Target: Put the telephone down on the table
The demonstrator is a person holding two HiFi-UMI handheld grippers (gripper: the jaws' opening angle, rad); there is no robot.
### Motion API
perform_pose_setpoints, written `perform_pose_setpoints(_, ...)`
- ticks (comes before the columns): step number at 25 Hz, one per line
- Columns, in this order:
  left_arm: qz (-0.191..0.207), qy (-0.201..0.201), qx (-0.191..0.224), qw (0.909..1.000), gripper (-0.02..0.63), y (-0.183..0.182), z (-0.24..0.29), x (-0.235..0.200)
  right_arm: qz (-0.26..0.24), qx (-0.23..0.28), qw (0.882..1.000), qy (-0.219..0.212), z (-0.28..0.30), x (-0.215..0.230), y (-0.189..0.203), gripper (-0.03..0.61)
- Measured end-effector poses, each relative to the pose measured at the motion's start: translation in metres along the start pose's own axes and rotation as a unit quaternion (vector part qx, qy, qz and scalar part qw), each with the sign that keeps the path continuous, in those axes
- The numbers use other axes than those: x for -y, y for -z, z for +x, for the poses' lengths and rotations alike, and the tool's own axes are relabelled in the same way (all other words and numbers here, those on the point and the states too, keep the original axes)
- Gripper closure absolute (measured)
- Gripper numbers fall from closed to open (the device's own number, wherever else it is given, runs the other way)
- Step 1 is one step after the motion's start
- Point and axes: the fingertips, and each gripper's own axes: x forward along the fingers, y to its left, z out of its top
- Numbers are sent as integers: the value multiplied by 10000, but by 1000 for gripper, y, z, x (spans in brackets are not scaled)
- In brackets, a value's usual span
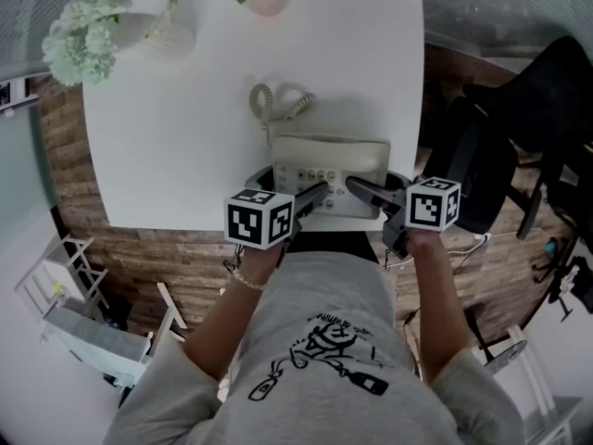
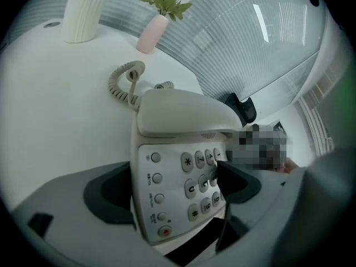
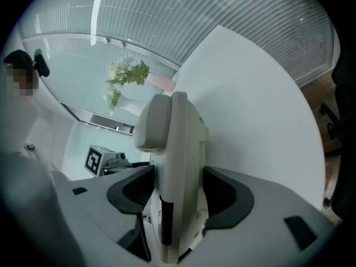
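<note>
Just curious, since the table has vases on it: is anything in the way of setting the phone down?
Nothing visible. The telephone is at the table's near edge; the white vase and pink vase stand at the far edge, apart from it.

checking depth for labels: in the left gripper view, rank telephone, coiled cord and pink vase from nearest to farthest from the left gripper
1. telephone, between the jaws of the left gripper.
2. coiled cord, just behind it, at left.
3. pink vase, far back, near the top.
</note>
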Motion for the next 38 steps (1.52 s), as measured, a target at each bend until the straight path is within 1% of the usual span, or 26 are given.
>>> perform_pose_setpoints(13,134,-210,-33,9997,158,2,2,0,-47,-66,9998,175,-3,6,4,291)
perform_pose_setpoints(18,225,-361,-76,9991,156,3,2,-2,-68,-116,9996,261,-2,7,7,291)
perform_pose_setpoints(23,278,-468,-59,9985,155,3,3,-4,-104,-118,9993,338,-2,11,8,291)
perform_pose_setpoints(26,272,-571,0,9980,155,3,3,-6,-39,-71,9993,371,-1,11,7,291)
perform_pose_setpoints(30,277,-595,34,9978,156,2,3,-5,36,-36,9992,385,-1,12,6,291)
perform_pose_setpoints(38,315,-629,39,9975,156,2,4,-6,13,-46,9988,481,2,13,6,287)
